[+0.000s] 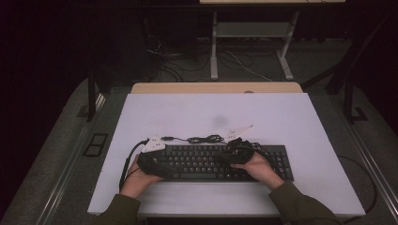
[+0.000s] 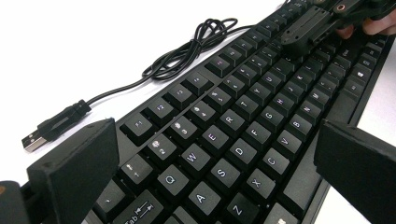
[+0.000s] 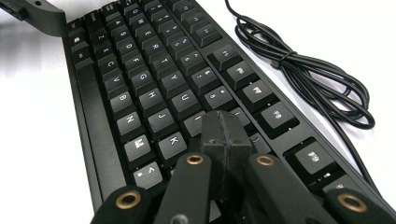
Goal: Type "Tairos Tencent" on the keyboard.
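**Around the Work Surface**

A pale board covered the table, and a strip of wooden tabletop showed along its far edge. A faint grey smudge marked the board near its middle. Beyond the table, the white legs of a second desk stood on the dark floor, with loose cables trailing among them. A floor socket plate sat in the carpet to the table's left.
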